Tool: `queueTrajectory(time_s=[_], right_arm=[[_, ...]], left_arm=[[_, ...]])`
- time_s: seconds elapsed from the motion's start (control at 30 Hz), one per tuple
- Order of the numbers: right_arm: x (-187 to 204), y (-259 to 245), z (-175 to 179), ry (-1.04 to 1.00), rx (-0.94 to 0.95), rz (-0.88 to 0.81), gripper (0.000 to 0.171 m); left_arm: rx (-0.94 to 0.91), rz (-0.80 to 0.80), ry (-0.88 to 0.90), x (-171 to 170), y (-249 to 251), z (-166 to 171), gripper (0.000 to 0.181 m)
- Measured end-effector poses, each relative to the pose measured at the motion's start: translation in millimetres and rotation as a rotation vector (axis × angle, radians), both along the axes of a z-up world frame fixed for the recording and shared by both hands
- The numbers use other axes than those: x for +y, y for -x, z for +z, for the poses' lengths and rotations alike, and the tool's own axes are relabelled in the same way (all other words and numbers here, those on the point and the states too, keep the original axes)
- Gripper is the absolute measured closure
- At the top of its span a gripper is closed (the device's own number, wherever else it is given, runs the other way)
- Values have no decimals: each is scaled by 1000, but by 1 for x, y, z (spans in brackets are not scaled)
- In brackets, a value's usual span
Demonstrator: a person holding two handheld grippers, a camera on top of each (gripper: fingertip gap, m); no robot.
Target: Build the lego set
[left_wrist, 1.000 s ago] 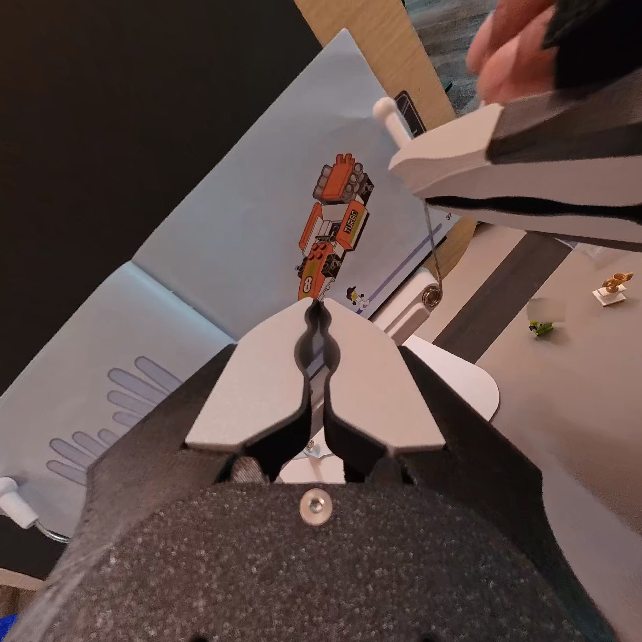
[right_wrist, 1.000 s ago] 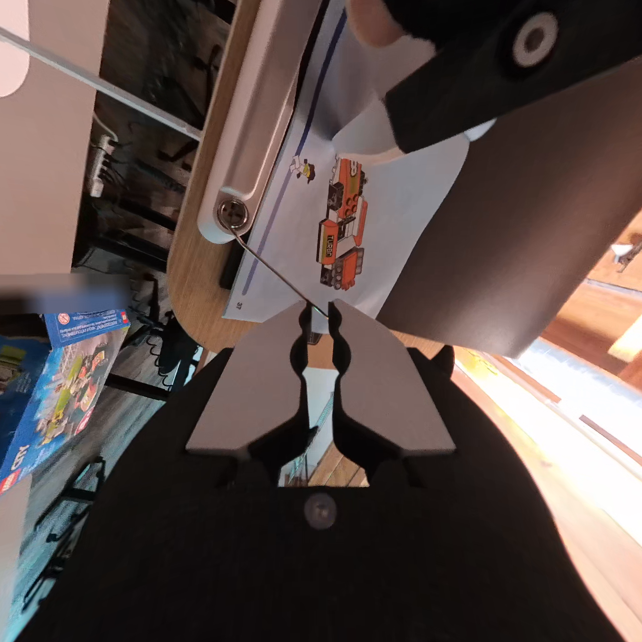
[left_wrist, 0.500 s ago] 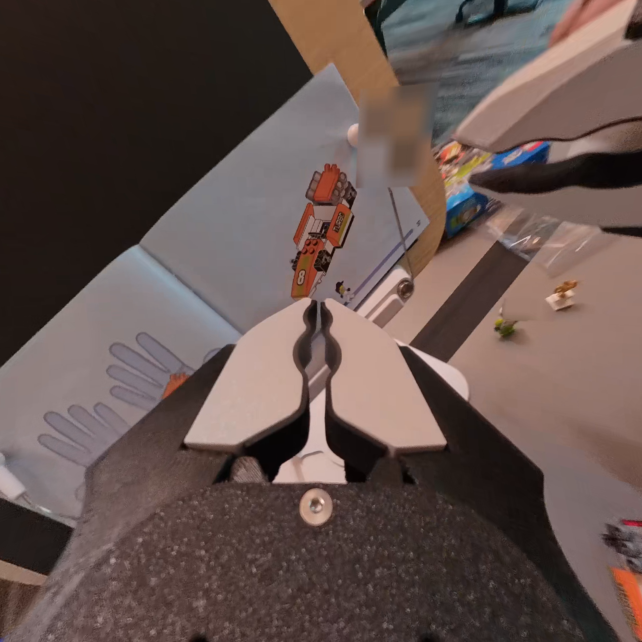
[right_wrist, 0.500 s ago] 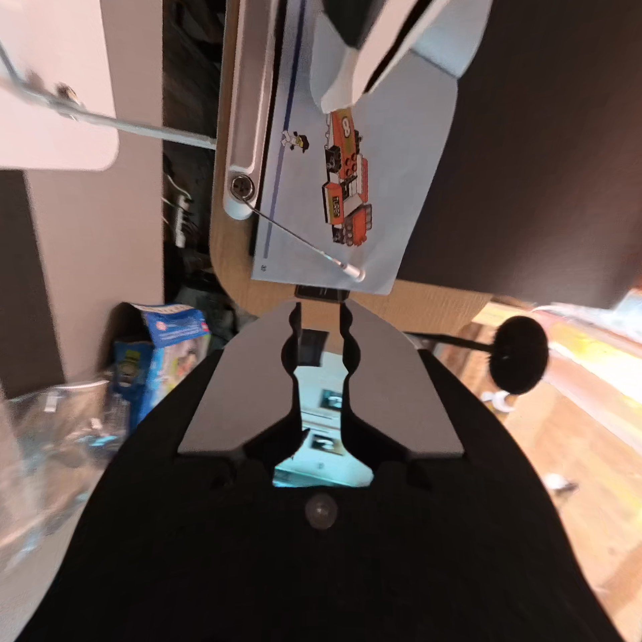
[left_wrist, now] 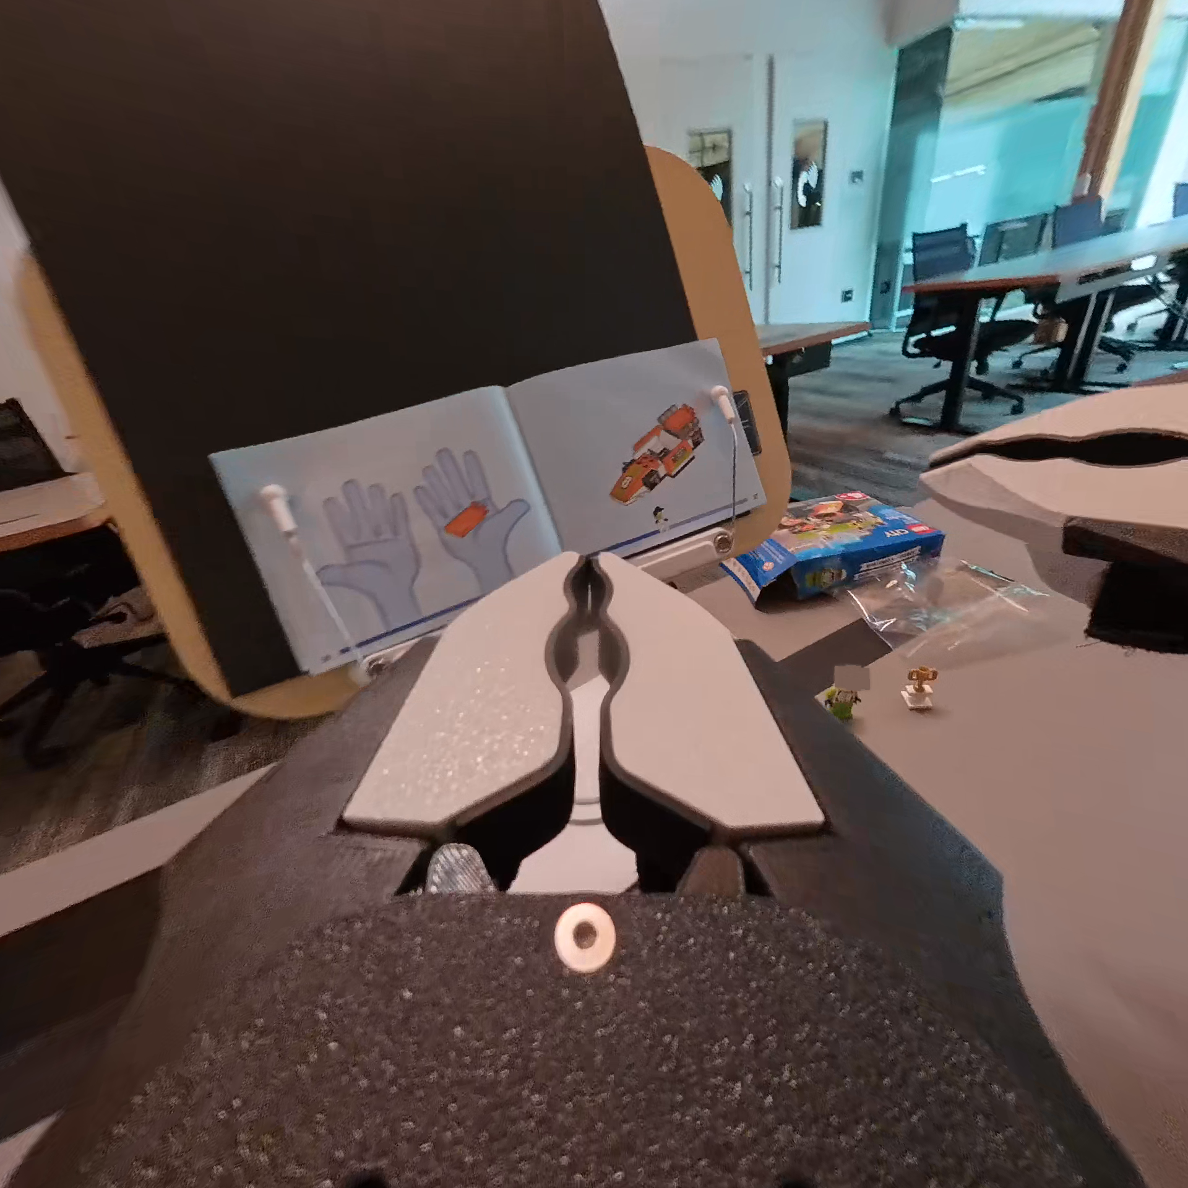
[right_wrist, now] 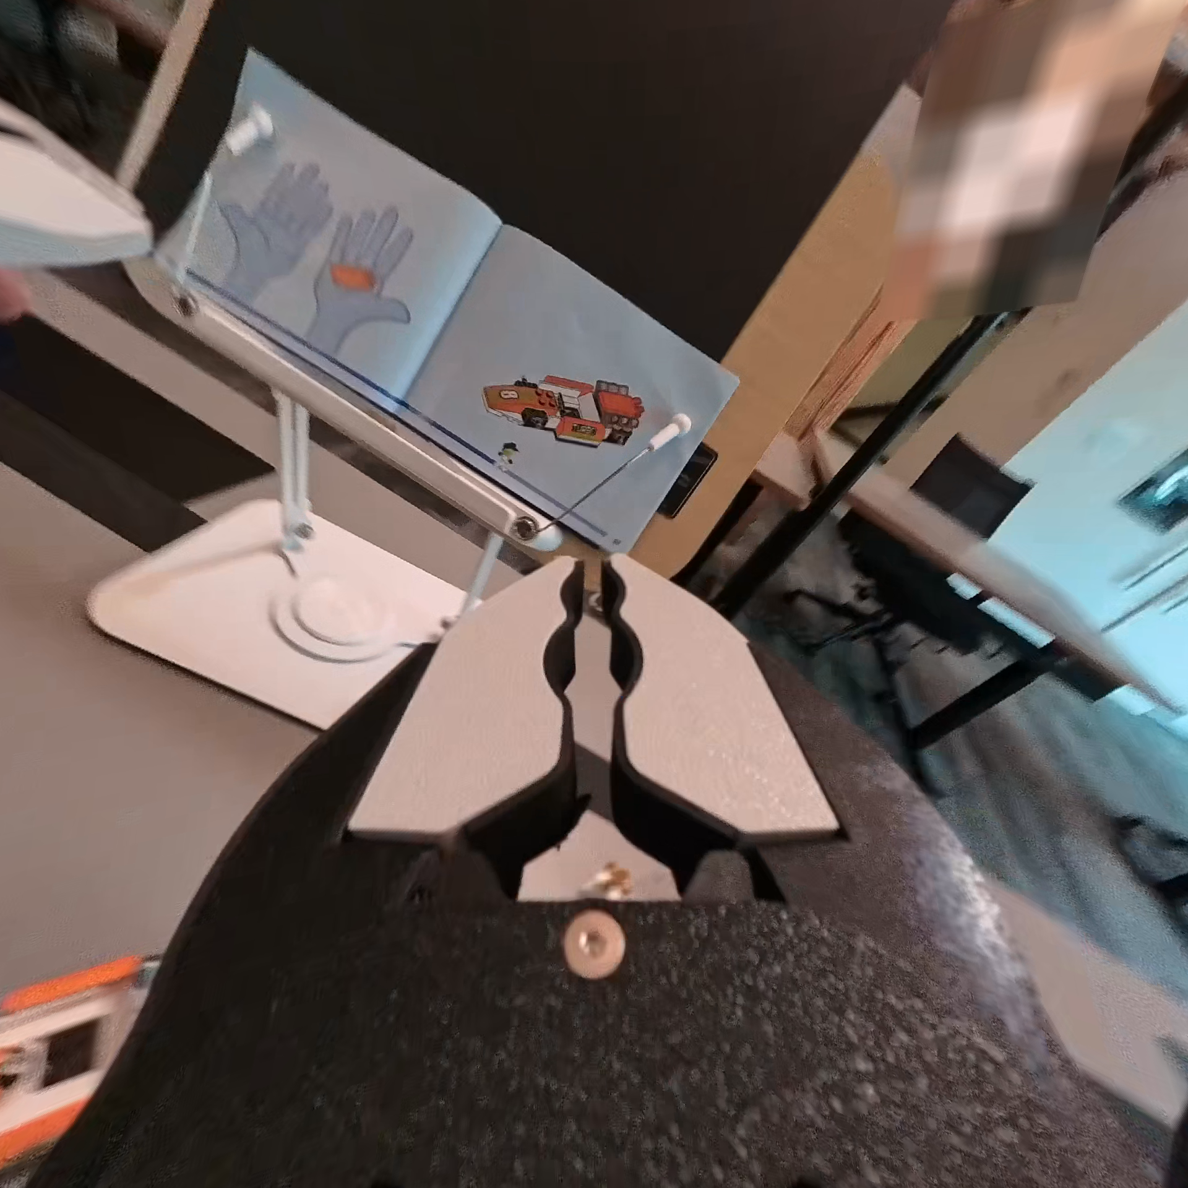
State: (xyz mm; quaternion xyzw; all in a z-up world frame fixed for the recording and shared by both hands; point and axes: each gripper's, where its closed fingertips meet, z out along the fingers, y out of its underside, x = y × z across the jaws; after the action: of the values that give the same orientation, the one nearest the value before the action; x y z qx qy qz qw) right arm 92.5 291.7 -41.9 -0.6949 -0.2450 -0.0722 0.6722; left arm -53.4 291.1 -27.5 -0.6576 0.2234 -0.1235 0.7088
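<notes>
Our left tool [left_wrist: 587, 567] is pinched closed and holds nothing. Our right tool [right_wrist: 592, 566] has a thin gap, empty too. The open booklet [left_wrist: 488, 488] stands just ahead of both

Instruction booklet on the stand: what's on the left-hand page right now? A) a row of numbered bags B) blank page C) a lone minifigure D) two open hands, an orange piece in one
D: the instruction booklet's left page shows two drawn hands with an orange piece in one palm; the orange car is on the right page.
</notes>
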Motion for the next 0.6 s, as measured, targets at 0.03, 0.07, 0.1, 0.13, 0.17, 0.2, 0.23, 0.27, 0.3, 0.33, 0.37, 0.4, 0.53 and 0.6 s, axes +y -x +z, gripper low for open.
queueTrajectory(time_s=[0.03,0.07,0.1,0.13,0.17,0.2,0.23,0.27,0.3,0.33,0.37,0.4,0.53,0.6], right_arm=[[-5,2,-2,14,60,-2,169],[-10,3,-5,26,114,-3,171],[-17,5,-8,38,166,-2,171],[-23,7,-10,49,217,2,171],[-31,9,-13,57,260,8,171],[-39,12,-16,65,296,15,171],[-49,15,-20,75,324,25,171],[-57,17,-25,87,344,36,171],[-66,19,-30,100,358,47,171],[-74,22,-37,115,366,59,171],[-81,23,-44,129,366,68,171],[-87,23,-51,138,363,74,171],[-98,25,-67,129,333,147,171],[-97,24,-66,122,318,164,171]], left_arm=[[-11,10,-1,-5,6,-1,181],[-19,20,-3,-11,12,-2,181],[-25,32,-9,-16,19,-3,181],[-28,41,-10,-22,25,-4,181],[-29,46,-6,-28,31,-6,181],[-26,50,0,-34,37,-9,181],[-18,54,5,-40,44,-12,181],[-3,58,9,-48,51,-16,181],[16,60,18,-55,58,-21,181],[39,61,27,-62,67,-26,181],[65,64,33,-70,78,-31,181],[92,61,47,-78,89,-37,181],[174,29,238,-102,138,-77,181],[154,19,320,-112,156,-95,181]])
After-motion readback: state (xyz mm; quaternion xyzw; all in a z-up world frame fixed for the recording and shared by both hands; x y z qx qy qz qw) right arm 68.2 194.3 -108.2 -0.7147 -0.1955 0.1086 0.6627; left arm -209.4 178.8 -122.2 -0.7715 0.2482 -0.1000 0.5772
